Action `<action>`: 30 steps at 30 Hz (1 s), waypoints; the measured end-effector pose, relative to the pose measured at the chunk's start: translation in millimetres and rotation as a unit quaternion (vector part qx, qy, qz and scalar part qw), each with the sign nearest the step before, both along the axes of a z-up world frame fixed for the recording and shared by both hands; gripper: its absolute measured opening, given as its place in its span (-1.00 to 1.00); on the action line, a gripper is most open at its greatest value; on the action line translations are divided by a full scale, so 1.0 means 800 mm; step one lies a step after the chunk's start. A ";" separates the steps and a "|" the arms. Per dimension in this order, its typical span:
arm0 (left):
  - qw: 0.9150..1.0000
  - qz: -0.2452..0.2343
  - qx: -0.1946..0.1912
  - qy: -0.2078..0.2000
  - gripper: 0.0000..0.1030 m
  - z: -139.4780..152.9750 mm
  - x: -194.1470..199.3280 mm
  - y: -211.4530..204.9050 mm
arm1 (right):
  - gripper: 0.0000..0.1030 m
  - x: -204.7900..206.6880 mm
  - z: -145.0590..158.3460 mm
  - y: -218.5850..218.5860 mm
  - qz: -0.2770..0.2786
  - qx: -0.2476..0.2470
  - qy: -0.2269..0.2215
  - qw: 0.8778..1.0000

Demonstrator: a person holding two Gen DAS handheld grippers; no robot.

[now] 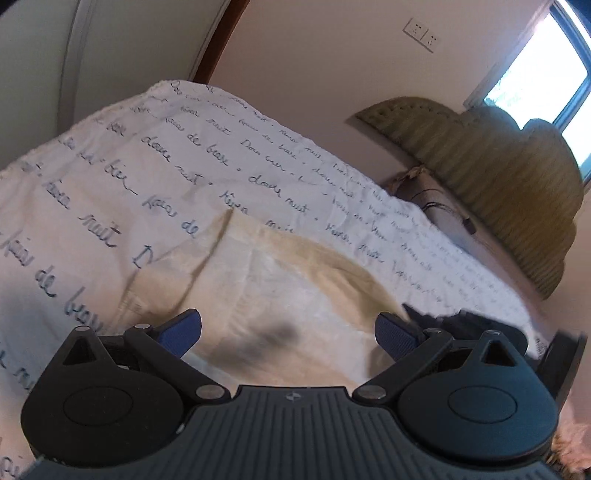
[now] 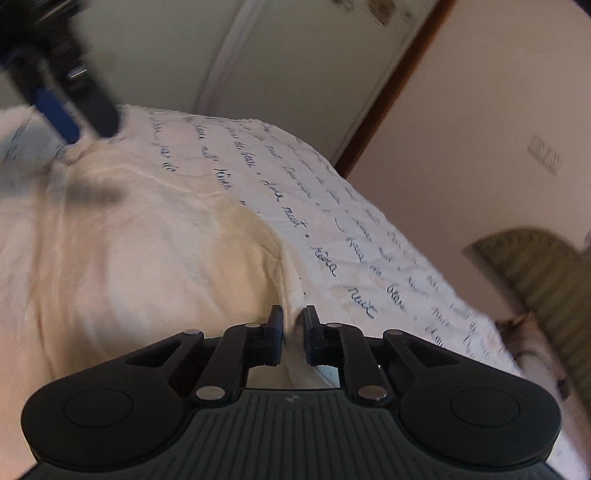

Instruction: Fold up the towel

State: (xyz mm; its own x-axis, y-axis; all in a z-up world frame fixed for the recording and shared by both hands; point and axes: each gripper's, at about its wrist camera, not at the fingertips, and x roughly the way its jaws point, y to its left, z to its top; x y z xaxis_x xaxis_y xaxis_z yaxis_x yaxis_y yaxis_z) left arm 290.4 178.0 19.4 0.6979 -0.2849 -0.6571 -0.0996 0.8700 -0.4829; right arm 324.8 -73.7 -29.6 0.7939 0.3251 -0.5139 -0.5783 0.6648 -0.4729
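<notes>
Here the cream towel [image 2: 129,258] lies rumpled on a bed, on top of a white bedspread [image 1: 110,166] printed with lines of blue handwriting. The right hand-held gripper [image 2: 293,325] has its two fingers drawn close together on a raised fold at the towel's edge, so the cloth is pinched between the pads, right where the towel meets the bedspread. The left hand-held gripper [image 1: 288,332] has its blue-padded fingers [image 1: 393,338] spread wide apart over the middle of the towel, with nothing between them; a blurred dark shadow falls on the cloth just under it. In the right wrist view that same left hand-held gripper shows, blurred, at the upper left corner above the far side of the towel, well apart from the right one. At the head of the bed stands a green ribbed headboard [image 1: 498,177], with a window [image 1: 546,74] and a wall socket [image 1: 423,33] behind it.
</notes>
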 end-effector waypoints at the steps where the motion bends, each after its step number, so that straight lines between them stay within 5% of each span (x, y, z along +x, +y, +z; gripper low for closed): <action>1: 1.000 0.001 -0.016 0.003 0.97 -0.002 0.005 -0.001 | -0.83 -0.018 -0.002 0.006 0.011 -0.020 -0.024 0.999; 7: 0.994 0.015 -0.101 0.030 0.97 -0.022 0.024 0.009 | -0.94 -0.128 -0.005 0.025 0.086 -0.090 -0.127 0.984; 9: 0.992 0.025 -0.116 0.037 0.97 -0.028 0.027 0.012 | -0.94 -0.130 -0.002 0.025 0.078 -0.089 -0.120 0.986; 12: 0.994 0.031 -0.102 0.032 0.97 -0.030 0.019 0.010 | -0.88 -0.075 0.024 -0.003 0.006 0.002 -0.067 0.998; 14: 0.995 0.026 -0.095 0.033 0.97 -0.030 0.012 0.009 | -0.85 -0.011 0.038 -0.031 -0.041 0.074 0.038 0.996; 16: 0.995 0.024 -0.094 0.034 0.97 -0.029 0.007 0.010 | -0.81 0.061 0.038 -0.066 -0.070 0.172 0.147 0.972; 18: 0.996 0.022 -0.085 0.028 0.98 -0.026 0.005 0.012 | -0.81 0.114 0.027 -0.087 -0.116 0.219 0.197 0.949; 21: 0.997 0.023 -0.075 0.025 0.98 -0.024 0.007 0.016 | -0.76 0.162 0.004 -0.098 -0.138 0.248 0.239 0.928; 23: 0.996 0.023 -0.083 0.030 0.98 -0.025 0.011 0.020 | -0.53 0.175 -0.010 -0.091 -0.126 0.244 0.270 0.923; 25: 0.995 0.026 -0.087 0.035 0.98 -0.027 0.016 0.022 | -0.09 0.174 -0.019 -0.090 -0.125 0.233 0.288 0.921; 30: 0.995 0.028 -0.091 0.037 0.98 -0.033 0.021 0.023 | 0.02 0.179 -0.023 -0.112 -0.082 0.293 0.354 0.885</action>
State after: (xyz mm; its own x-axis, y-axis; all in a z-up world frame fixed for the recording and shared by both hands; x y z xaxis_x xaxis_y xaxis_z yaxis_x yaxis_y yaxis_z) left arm 307.5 196.1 -7.2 0.6672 -0.3659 -0.6488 -0.1875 0.7605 -0.6217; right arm 468.1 -163.0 -48.1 0.4012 0.6106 -0.6827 -0.4655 0.7779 0.4222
